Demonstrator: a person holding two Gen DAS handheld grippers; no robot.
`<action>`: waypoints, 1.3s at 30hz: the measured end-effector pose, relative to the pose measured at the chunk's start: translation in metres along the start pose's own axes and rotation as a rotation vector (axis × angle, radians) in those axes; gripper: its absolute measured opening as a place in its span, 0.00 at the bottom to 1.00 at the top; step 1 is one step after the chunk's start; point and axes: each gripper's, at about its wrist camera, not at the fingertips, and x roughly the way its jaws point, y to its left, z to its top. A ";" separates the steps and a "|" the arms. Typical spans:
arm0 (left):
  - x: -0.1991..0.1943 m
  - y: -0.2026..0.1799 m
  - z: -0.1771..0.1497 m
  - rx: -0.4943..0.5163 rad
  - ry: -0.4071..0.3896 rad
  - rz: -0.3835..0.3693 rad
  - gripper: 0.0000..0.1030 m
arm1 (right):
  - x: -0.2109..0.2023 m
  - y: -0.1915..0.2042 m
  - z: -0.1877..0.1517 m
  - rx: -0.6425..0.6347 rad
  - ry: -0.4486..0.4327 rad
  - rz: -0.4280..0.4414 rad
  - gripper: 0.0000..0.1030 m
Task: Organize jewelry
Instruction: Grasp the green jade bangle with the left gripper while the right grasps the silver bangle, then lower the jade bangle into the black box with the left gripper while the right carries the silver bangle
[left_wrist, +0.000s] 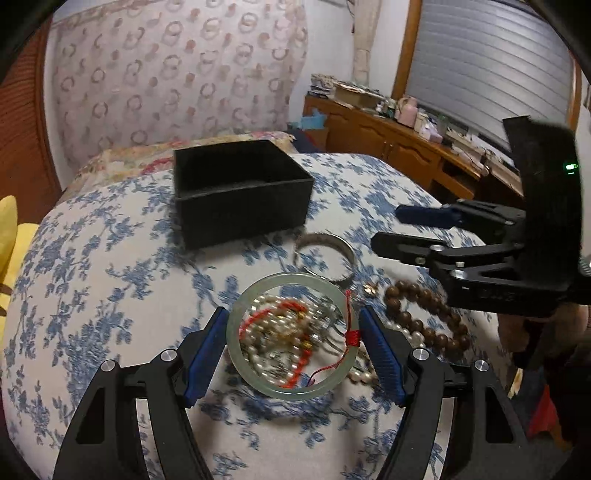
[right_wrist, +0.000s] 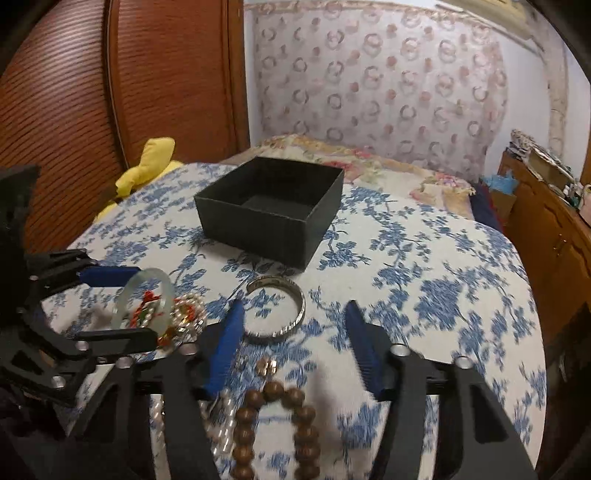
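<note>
A pale green jade bangle (left_wrist: 291, 334) sits between the blue pads of my left gripper (left_wrist: 291, 317); the pads touch its sides. Through it shows a pile of pearls and red cord (left_wrist: 284, 332). In the right wrist view the bangle (right_wrist: 147, 299) is tilted up in the left gripper (right_wrist: 122, 306). A silver bangle (left_wrist: 327, 258) (right_wrist: 277, 310), a brown bead bracelet (left_wrist: 424, 321) (right_wrist: 273, 424) and a small gold piece (right_wrist: 266, 366) lie on the cloth. The open black box (left_wrist: 240, 192) (right_wrist: 269, 210) stands behind. My right gripper (right_wrist: 293, 332) is open and empty over the silver bangle.
The jewelry lies on a blue floral cloth (left_wrist: 110, 277) over a bed. A yellow soft toy (right_wrist: 147, 162) is at the left edge. A wooden sideboard (left_wrist: 399, 144) with clutter stands at the right. A patterned curtain hangs behind.
</note>
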 end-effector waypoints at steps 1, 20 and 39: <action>0.000 0.004 0.002 -0.006 -0.004 0.003 0.67 | 0.006 0.000 0.003 -0.002 0.013 0.003 0.43; 0.001 0.033 0.049 -0.016 -0.075 0.072 0.67 | 0.048 -0.003 0.013 -0.105 0.154 0.013 0.05; 0.049 0.055 0.110 -0.037 -0.065 0.087 0.67 | 0.015 -0.039 0.087 -0.069 -0.044 -0.099 0.05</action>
